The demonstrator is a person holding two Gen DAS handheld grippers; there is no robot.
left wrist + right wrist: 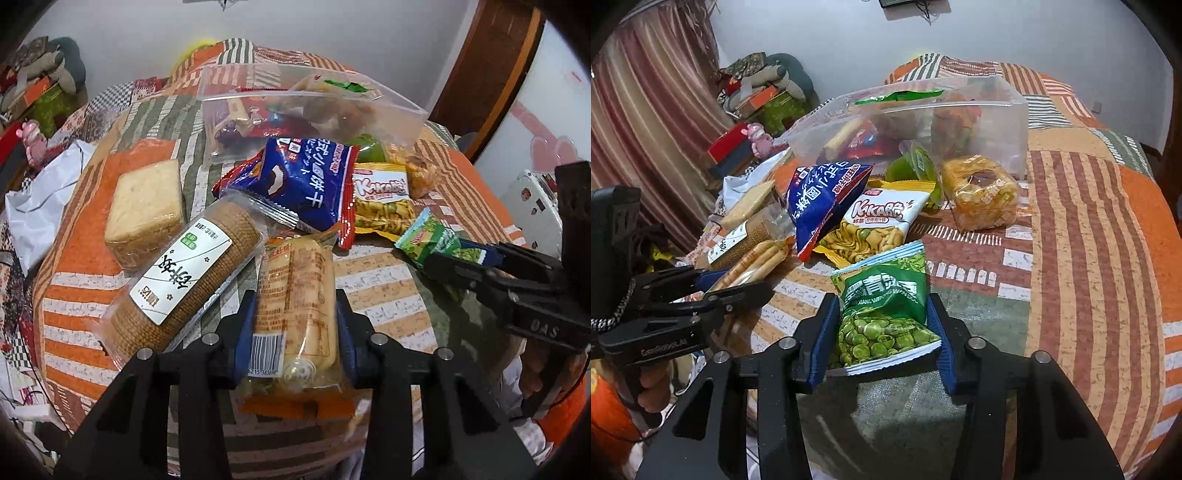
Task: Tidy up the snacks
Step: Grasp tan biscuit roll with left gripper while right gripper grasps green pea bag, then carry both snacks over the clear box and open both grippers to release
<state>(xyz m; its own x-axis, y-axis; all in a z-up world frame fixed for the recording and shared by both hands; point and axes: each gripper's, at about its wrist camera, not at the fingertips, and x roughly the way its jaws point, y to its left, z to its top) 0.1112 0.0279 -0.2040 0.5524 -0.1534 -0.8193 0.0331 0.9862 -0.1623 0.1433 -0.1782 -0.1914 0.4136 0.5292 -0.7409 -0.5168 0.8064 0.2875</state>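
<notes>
While both grippers pinch snacks at the near edge of the pile, the clear zip bag (923,122) serves as the landmark at the far side of the quilted patchwork cover (1089,229). One left gripper (295,325) has its blue ribbed pads pressed against the sides of a long orange-printed cracker pack (299,291), a glossy film sleeve with a barcode, lying nearest the camera and farthest from the bag. One right gripper (884,332) is pressed together on a single green pea packet (886,306), its crinkled foil bowed between the pads, also well in front of the bag. Closer to the bag lie one blue puffed pouch (299,181) and one white-and-yellow Kokabe packet (875,229), overlapping each other. Just in front of the bag's mouth sit one small green wrapper (916,170) and one squarish yellow-orange wrapped cake (982,192). Left of the bag, as the left wrist view shows it, rest one round stack of brown biscuits (188,280) in a clear tray with a white label and one pale rectangular block of crackers (147,206). Several more wrapped snacks show through the bag's soft transparent plastic; their number I cannot tell.
</notes>
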